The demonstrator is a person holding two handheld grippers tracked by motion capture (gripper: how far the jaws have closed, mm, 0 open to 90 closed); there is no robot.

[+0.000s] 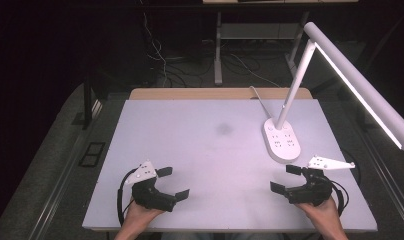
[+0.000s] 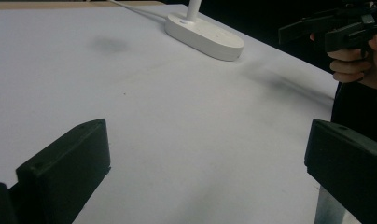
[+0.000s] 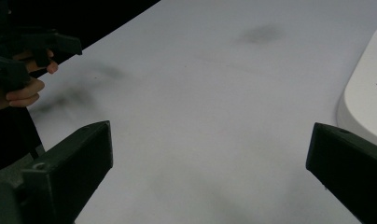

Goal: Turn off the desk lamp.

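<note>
Near the bench's [image 1: 220, 145] front edge, the left tool [image 1: 173, 183] and the right tool [image 1: 282, 178] each rest with jaws spread apart and nothing between them, the right one just near of the white lamp base [image 1: 281, 139].

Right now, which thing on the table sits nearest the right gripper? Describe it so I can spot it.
On the pale table, look to its right half, just ahead of the right gripper. There lies the lamp base: a white oval slab with a slanted stem rising from it, the one raised object on the sheet.
</note>
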